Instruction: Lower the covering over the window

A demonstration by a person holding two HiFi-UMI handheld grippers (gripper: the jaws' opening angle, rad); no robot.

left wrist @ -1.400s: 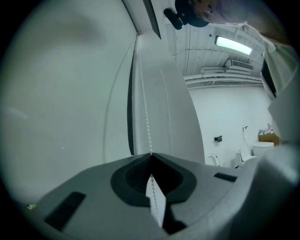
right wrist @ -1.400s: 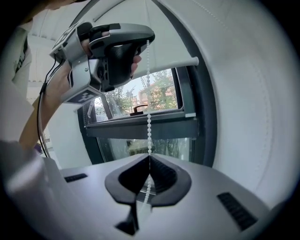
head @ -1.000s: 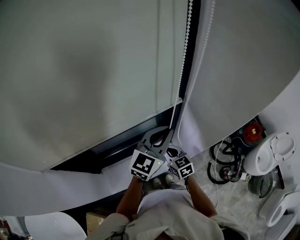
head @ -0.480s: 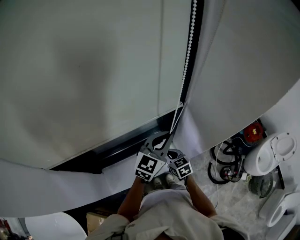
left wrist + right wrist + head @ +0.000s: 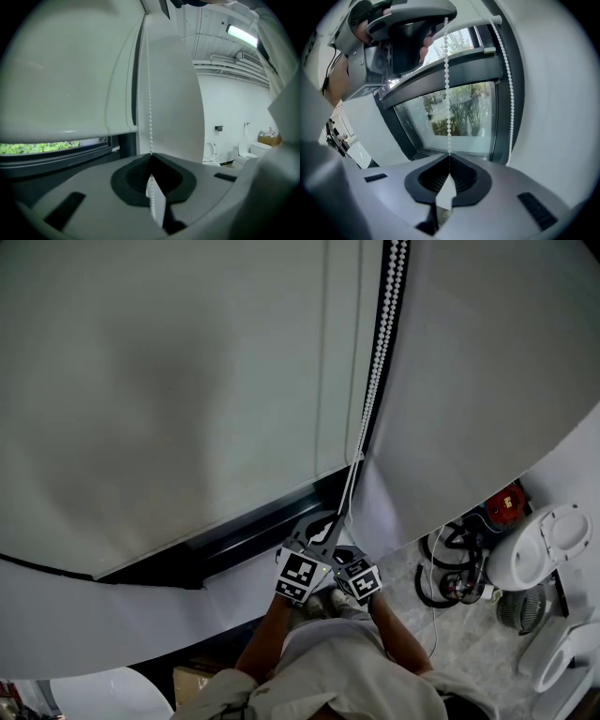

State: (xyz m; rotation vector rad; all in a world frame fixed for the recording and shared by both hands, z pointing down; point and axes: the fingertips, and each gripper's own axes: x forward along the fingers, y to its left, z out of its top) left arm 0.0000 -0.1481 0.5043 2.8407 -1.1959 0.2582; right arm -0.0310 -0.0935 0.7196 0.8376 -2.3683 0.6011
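Item: roller blind point(image 5: 169, 399), pale grey, filling the left and centre of the head view, drawn most of the way down. Lower edge: bottom rail point(image 5: 61, 130), straight and level, running to the blind's right-hand side. Below the rail: an uncovered strip of window point(image 5: 244, 538) in a dark frame, with green foliage point(image 5: 33, 148) showing through the glass at far left; this strip is the only room left beneath the rail. Left gripper point(image 5: 151, 157): jaws clenched on the bead chain point(image 5: 379, 362), which rises from them close along the blind's right edge. The chain is a white looped cord of two strands, hanging in the narrow dark gap between the blind and the white panel point(image 5: 487, 381); whether that panel is wall or a second blind cannot be told. Right gripper point(image 5: 450, 158): jaws likewise clenched on the chain, lower on the same strand, with the left gripper directly above it and window glass behind; the loop's other strand hangs free just to the right, beside the frame. Both grippers sit close together, just in front of the window's lower right corner. Far right, floor level: a coil of dark cables point(image 5: 448, 570), a red object point(image 5: 504, 504) and a white toilet point(image 5: 544, 545), well apart from the grippers.
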